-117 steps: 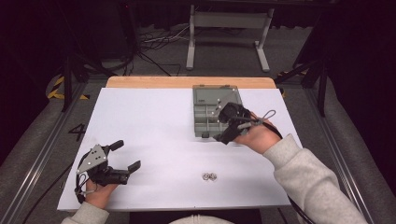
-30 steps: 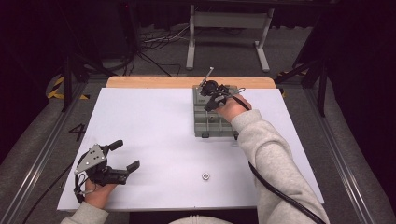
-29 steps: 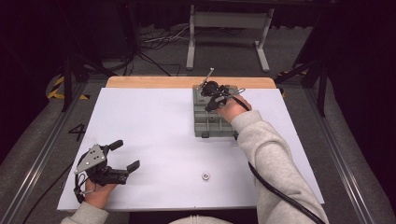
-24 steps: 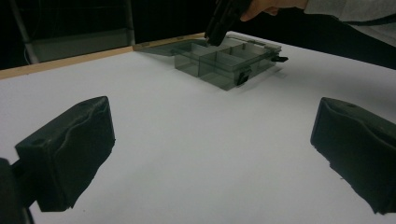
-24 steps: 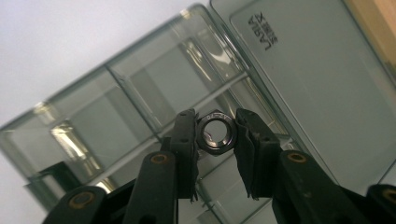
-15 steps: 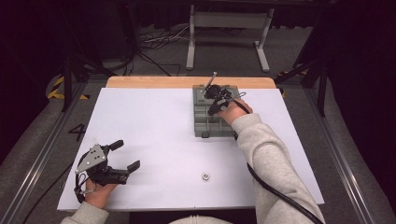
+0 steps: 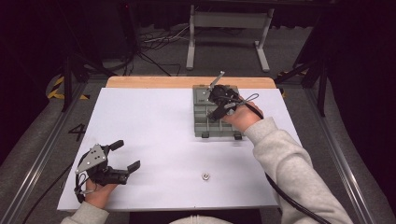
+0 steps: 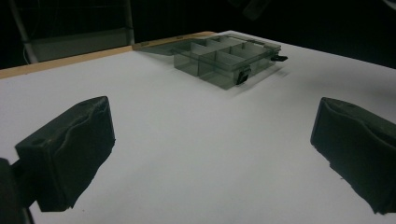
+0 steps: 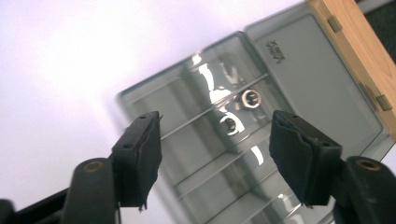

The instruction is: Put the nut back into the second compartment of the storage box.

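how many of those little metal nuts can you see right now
3: two nuts lie inside the open box, and one sits loose on the white table. More may be hidden.

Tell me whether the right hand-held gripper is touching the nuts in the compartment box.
Apart. The right gripper view shows the right hand-held gripper open above the box, with two nuts lying loose in a compartment, clear of both pads.

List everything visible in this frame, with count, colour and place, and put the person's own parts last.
Compartment box: one, grey translucent, lid open, far right of the sheet.
Metal nuts in box: two, silvery, in neighbouring compartments.
Loose nut: one, silvery, on the sheet near the front edge.
Sheet: one, white, covering the table.
Table edge: wooden, at the far side.
Left gripper: black, open, near left corner.
Right gripper: black, open, above the box, nothing between the jaws.
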Motion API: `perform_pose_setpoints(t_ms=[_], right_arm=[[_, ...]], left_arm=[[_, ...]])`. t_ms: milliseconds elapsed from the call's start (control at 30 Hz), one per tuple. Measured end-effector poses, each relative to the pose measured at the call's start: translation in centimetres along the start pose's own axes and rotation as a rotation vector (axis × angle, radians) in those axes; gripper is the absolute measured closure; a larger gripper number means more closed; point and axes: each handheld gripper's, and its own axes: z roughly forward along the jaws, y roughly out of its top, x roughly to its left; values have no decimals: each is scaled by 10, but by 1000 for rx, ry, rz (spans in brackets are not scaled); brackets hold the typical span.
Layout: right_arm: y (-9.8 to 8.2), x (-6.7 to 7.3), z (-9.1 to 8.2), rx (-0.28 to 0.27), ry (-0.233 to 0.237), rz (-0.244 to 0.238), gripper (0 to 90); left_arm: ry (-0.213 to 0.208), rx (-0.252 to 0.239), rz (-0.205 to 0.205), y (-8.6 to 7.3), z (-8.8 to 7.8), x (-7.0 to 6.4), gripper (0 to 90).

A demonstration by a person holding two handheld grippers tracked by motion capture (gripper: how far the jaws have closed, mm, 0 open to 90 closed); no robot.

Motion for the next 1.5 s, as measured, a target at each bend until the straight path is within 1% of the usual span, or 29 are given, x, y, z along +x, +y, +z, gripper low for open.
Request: perform_pose_setpoints(t_ms=[33, 67, 100, 133, 167, 200, 300, 400, 500, 633, 700, 733, 933, 1033, 1100, 1233, 1300, 1333, 1367, 1400, 1433, 1467, 1500], right_arm=[[-4, 13, -17, -20, 16, -31, 317], [-4, 13, -17, -20, 16, -31, 317], [-6, 18, -22, -25, 24, -41, 298], [-8, 24, -27, -27, 35, -47, 275], [-12, 33, -35, -25, 48, -64, 220], [-12, 33, -35, -25, 48, -64, 220], [-19, 51, -45, -31, 67, -96, 155], [-25, 66, -50, -31, 81, -123, 149], [-29, 77, -50, -24, 96, -144, 152], [-36, 94, -41, -6, 130, -173, 162], [-40, 102, -34, 5, 148, -180, 163], [-40, 102, -34, 5, 148, -180, 163], [-53, 125, -12, 42, 197, -203, 183], [-59, 136, 0, 62, 225, -216, 215], [-63, 140, 7, 78, 241, -225, 235], [-68, 146, 21, 105, 263, -226, 319], [-70, 149, 26, 111, 273, -240, 373], [-71, 151, 28, 117, 280, -238, 394], [-71, 152, 30, 119, 279, -252, 413], [-71, 154, 32, 125, 288, -237, 443], [-71, 154, 35, 130, 289, -249, 469], [-71, 155, 37, 128, 294, -247, 493], [-71, 156, 38, 139, 295, -248, 545]], left_arm=[[-1, 1, 0, 0, 0, 0, 5], [-2, 6, 3, 0, 0, 0, 5], [-3, 8, 11, 0, 0, 0, 5], [-2, 7, 10, 0, 0, 0, 5], [-1, 6, 4, 0, 1, -1, 5], [-1, 6, 4, 0, 1, -1, 5], [1, 5, 1, 0, 1, -1, 5], [0, 7, 5, 0, 2, -1, 5], [0, 8, 3, 0, 2, -1, 5], [-1, 8, 7, 0, 2, -2, 5], [0, 5, 2, 0, 2, -2, 5], [0, 5, 2, 0, 2, -2, 5], [-1, 6, 2, 0, 2, -1, 5], [1, 4, 2, 0, 2, -2, 5], [-1, 3, 1, 0, 2, -2, 5], [-2, 2, 2, 0, 2, -2, 6], [-2, 3, 2, 0, 2, -2, 7], [-3, 3, 1, 0, 2, -2, 6], [-3, 3, 1, 0, 2, -2, 7], [-2, 3, 1, 0, 2, -2, 7], [-2, 3, 1, 0, 2, -2, 7], [-1, 3, 2, 0, 2, -2, 7], [-1, 4, 2, 0, 2, -2, 8]])
